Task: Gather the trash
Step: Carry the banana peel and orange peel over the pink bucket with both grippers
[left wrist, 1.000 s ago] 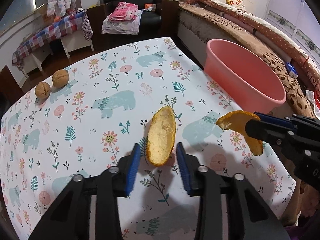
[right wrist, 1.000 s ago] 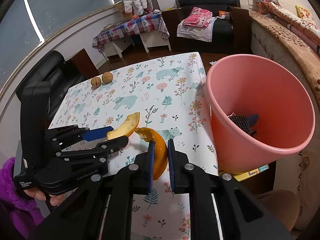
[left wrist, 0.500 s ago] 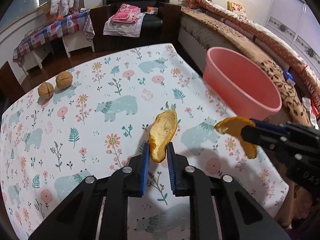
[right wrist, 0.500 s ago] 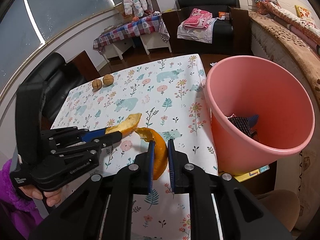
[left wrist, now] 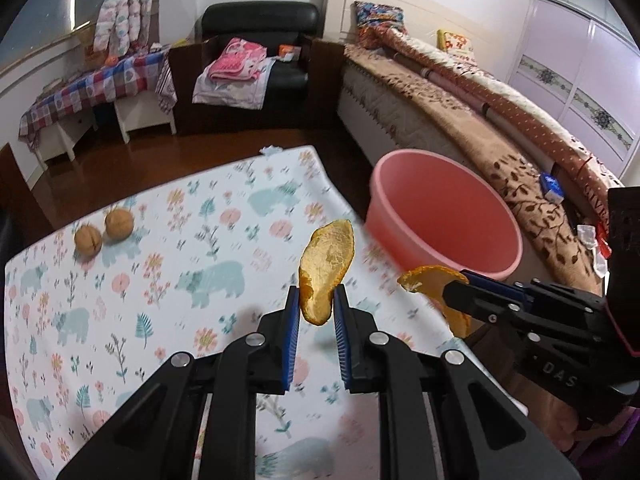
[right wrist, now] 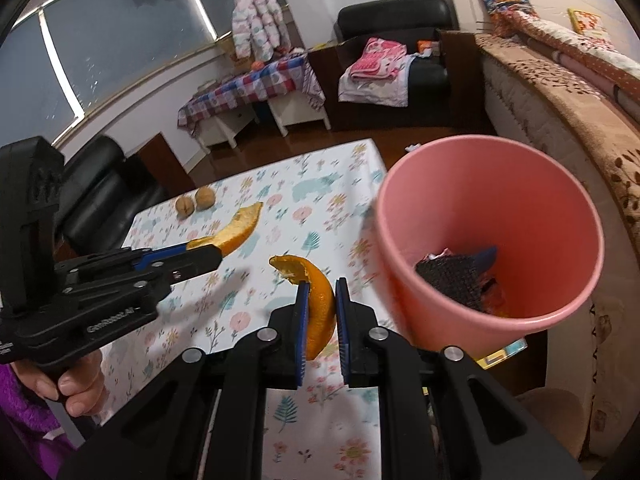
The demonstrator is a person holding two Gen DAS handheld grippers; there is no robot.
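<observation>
The left gripper (left wrist: 316,310) has just closed its jaws on the long, pale yellow-orange piece of fruit peel (left wrist: 326,268), and now the peel is pinched between the blue pads. A moment ago this peel lay flat on the tabletop (left wrist: 160,280) with its bear-and-flower cloth, and the jaws stood wide on each side of it. Now the peel is up in the air, off the cloth, a little way to the table side of the round pink plastic bin (left wrist: 440,216). The right gripper (right wrist: 321,314) is the same as before: its jaws pinch the curved, darker orange piece of peel (right wrist: 316,300), and that peel hangs just beside the pink bin, near its rim on the table side. So both bits of trash are picked up and neither one is in the bin yet. The bin already has some dark trash at the bottom. I think the next job is to carry each peel over the open top of the bin and let go, the right one first because it is nearer. Two round brown walnuts (left wrist: 106,230) sit on the cloth, far from the bin, on the other side of the tabletop.
</observation>
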